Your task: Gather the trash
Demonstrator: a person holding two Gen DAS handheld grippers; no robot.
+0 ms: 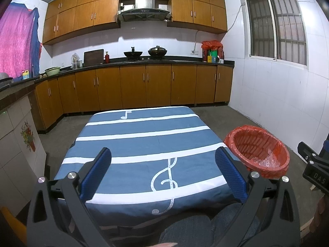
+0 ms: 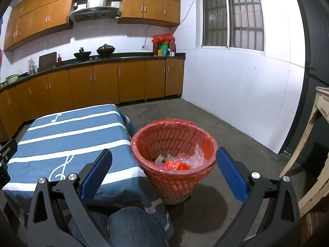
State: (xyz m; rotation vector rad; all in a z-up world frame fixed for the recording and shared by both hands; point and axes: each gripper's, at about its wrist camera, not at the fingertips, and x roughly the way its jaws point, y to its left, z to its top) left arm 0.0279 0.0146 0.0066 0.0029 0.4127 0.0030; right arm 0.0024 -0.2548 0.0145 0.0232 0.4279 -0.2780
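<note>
trash lies at the bottom of the red basket, which stands on the grey floor just beside the right edge of the table: crumpled clear bubble wrap, a scrunched red bag, and some small pink and pale bits. a red plastic liner is folded over the basket's rim.

nearest of all, a knee in blue jeans shows at the bottom of both views. above it, the left gripper hangs over the near part of the table with its blue pads spread wide and nothing between them. the right gripper is likewise released, its fingers splayed either side of the basket mouth and holding nothing.

the table carries a blue cloth with white stripes, a treble clef and a music note. at the right edge, near the basket, stands a worn pale wooden frame.

farther back, brown lower cabinets run under a dark counter with two woks on it. on the far right is a barred window.
</note>
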